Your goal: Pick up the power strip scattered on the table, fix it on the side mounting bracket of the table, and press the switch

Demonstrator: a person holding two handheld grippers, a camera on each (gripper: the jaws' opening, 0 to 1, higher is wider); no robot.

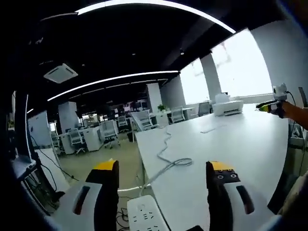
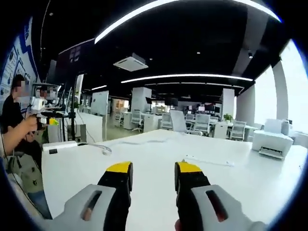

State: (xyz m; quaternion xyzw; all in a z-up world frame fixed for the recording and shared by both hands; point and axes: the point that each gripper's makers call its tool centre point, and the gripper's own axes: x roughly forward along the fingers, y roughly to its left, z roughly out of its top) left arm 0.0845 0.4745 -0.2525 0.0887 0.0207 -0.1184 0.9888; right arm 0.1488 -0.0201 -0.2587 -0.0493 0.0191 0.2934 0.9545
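Observation:
The white power strip lies at the near edge of the white table, low between my left gripper's yellow-tipped jaws. Those jaws stand wide apart and open, clear of the strip. Its pale cable snakes away across the tabletop. In the right gripper view the same strip rests at the table's far left corner, by the person holding the left gripper. My right gripper hovers open over bare tabletop, nothing between its jaws. It shows in the left gripper view as a small shape in a hand, the right gripper.
A white printer sits at the table's right end, and a thin pale cable piece lies ahead of the right jaws. Office desks and chairs fill the room beyond. Cables trail on the floor beside the table.

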